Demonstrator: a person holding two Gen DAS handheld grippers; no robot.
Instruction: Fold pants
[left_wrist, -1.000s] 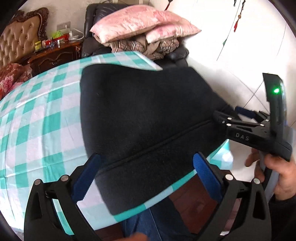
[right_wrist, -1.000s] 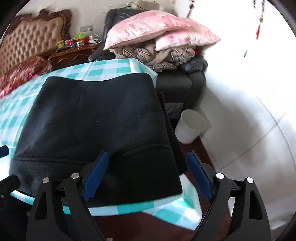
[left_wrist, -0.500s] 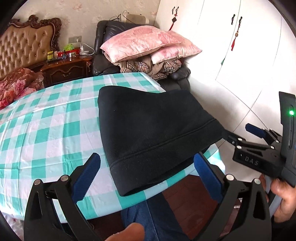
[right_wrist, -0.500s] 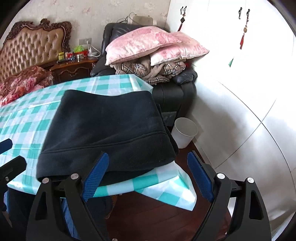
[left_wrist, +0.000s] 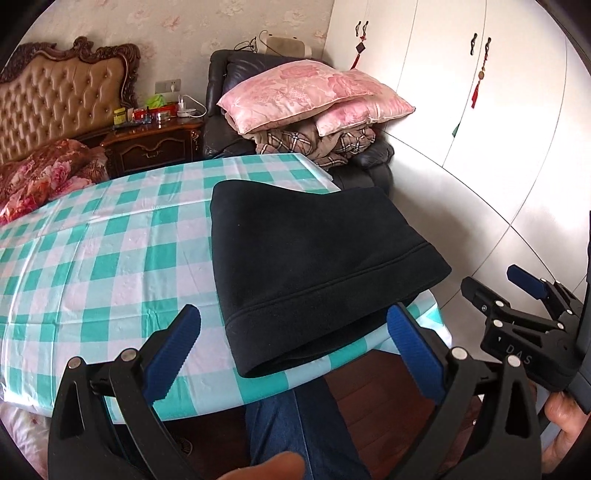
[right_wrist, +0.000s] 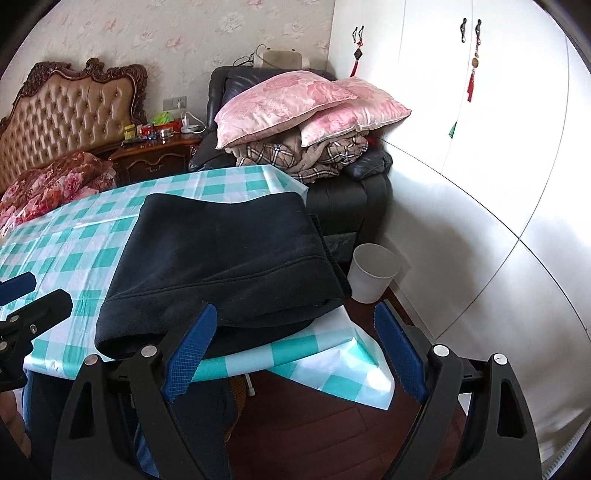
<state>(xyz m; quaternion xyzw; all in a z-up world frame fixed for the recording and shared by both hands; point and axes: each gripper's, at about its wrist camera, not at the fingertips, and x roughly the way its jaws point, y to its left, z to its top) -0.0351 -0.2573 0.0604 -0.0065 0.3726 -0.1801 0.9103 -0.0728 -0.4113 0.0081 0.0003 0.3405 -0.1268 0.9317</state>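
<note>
Where the left wrist view looks down, the left gripper (left_wrist: 293, 354) hangs with its jaws spread wide and nothing between them, just off the near edge of the checked table (left_wrist: 110, 258). Folded black pants (left_wrist: 314, 266) lie on that table's near right corner, untouched. Beyond that corner a hand holds the right gripper (left_wrist: 517, 295), jaws apart.

From the right wrist view, the right gripper (right_wrist: 291, 350) is likewise spread and empty, near the table's (right_wrist: 92, 236) corner. Pants (right_wrist: 225, 258) rest there, slightly overhanging its edge. A white bin (right_wrist: 373, 273) stands on the floor beside the table.
</note>
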